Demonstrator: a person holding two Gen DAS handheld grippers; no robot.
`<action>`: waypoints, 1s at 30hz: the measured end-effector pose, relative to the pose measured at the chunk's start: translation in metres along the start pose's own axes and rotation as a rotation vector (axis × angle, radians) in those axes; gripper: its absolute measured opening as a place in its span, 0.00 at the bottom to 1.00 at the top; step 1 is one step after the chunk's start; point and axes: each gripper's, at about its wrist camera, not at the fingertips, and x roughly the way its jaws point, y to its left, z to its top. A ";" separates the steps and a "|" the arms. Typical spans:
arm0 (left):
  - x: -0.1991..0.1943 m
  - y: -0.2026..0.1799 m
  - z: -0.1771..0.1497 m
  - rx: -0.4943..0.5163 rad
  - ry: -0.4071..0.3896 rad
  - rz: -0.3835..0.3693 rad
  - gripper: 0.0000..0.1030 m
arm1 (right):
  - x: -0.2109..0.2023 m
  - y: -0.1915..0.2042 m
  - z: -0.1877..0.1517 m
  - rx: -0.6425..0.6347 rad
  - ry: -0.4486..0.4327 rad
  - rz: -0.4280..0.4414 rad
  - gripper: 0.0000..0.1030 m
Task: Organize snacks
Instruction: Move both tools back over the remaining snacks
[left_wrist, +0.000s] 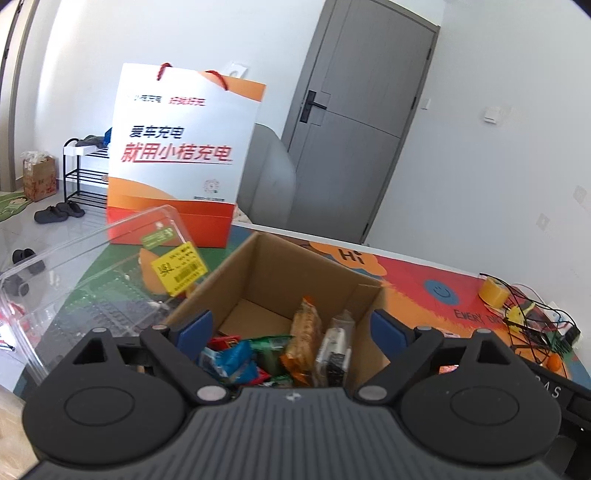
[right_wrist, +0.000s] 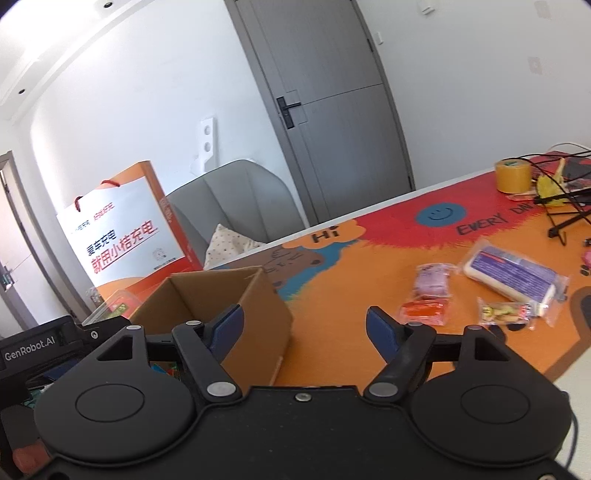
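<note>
So the cardboard box (left_wrist: 258, 280) sits open-topped on the colourful mat (right_wrist: 351, 273), one corner pointing toward the left gripper (left_wrist: 291, 328), which hangs over its near edge with blue pads spread wide and nothing between them. Inside, the snacks mostly stand on end: an orange packet (left_wrist: 304, 336) and a clear black-and-white packet (left_wrist: 334, 350) upright against each other, with a blue wrapper (left_wrist: 229, 360) and a green one (left_wrist: 267, 349) crumpled lower down.

Right gripper (right_wrist: 304, 326) is also apart and empty, its left pad in front of the box's side wall. Well off to its right, more snacks lie flat on the mat: a long purple-and-white pack (right_wrist: 513, 275) running diagonally, a small lilac pouch (right_wrist: 432, 282), an orange one (right_wrist: 424, 310), and a crinkly clear bag of bits (right_wrist: 504, 312).

A clear hard-plastic container (left_wrist: 92, 273) with a yellow label stands just left of the box, with a glossy orange-and-white paper bag (left_wrist: 181, 158) behind. Tape roll (right_wrist: 512, 176) and tangled cables (right_wrist: 561, 199) are at the far end.
</note>
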 end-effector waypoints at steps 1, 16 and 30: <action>0.000 -0.004 -0.001 0.004 0.003 -0.005 0.89 | -0.002 -0.004 0.000 0.005 -0.001 -0.006 0.72; 0.004 -0.064 -0.016 0.081 0.025 -0.072 0.90 | -0.032 -0.062 -0.001 0.045 -0.022 -0.076 0.76; 0.018 -0.107 -0.029 0.160 0.060 -0.098 0.90 | -0.036 -0.108 -0.005 0.120 -0.035 -0.105 0.75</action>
